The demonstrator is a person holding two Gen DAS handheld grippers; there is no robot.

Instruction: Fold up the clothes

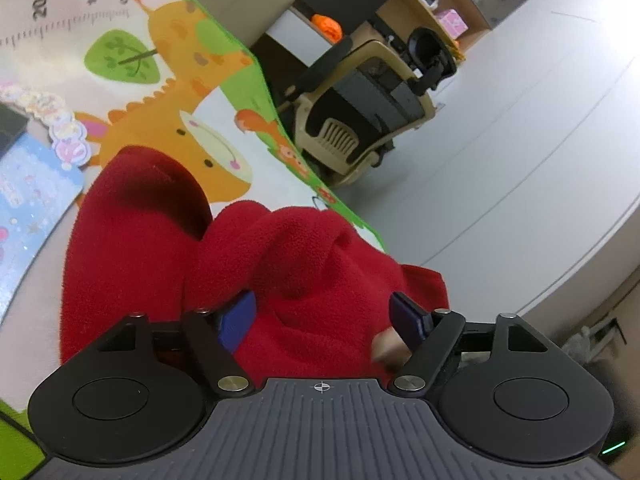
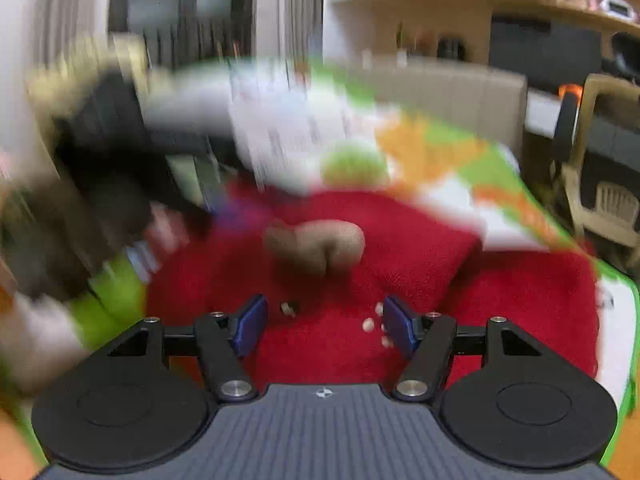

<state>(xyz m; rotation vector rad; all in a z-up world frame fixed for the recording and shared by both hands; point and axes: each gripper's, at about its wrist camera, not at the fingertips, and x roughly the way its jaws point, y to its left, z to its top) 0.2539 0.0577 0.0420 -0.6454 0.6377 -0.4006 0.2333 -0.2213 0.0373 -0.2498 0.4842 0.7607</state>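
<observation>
**Red fleece bunching on the play mat**

While the red fleece garment (image 1: 168,248) is lying rumpled near the mat's (image 1: 60,92) green edge, the left gripper (image 1: 324,316) is spreading wide with fleece bulging between its blue pads. Further right, the right gripper (image 2: 324,322) is hovering released above the fleece's tan patch (image 2: 316,246); motion is blurring the rest.

Looks like somebody's living room; kids' giraffe play mat (image 1: 168,92) at 11 o'clock; beige office chair (image 1: 360,112) and toy-cluttered shelf (image 1: 436,4) toward 1.
</observation>
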